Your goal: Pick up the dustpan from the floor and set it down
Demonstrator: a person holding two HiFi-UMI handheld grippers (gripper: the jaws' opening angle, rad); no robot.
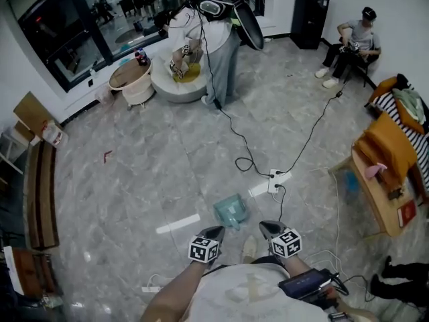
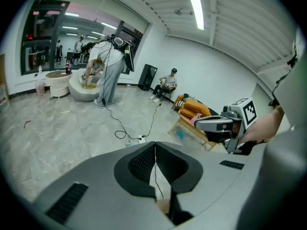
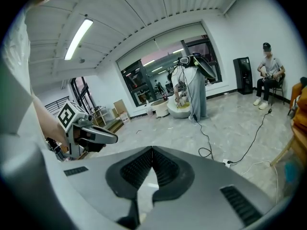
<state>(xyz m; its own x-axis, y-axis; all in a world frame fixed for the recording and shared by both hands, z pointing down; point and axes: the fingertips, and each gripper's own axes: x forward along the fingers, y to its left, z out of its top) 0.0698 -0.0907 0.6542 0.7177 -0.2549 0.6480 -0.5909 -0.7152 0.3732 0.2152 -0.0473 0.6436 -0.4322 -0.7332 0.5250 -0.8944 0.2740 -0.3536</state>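
The teal dustpan lies on the grey tiled floor, just ahead of both grippers in the head view. My left gripper hangs a little to the near left of it, jaws shut and empty. My right gripper hangs to its near right, also shut with nothing between the pads. Neither touches the dustpan. In the left gripper view the shut jaws block the floor below, and the right gripper shows beside them. In the right gripper view the pads meet, with the left gripper at the left. Neither gripper view shows the dustpan.
A white power strip with black cables lies just beyond the dustpan, and a white strip lies on the floor to its left. A wooden table stands at the right, a bench at the left. One person stands at the back, another sits.
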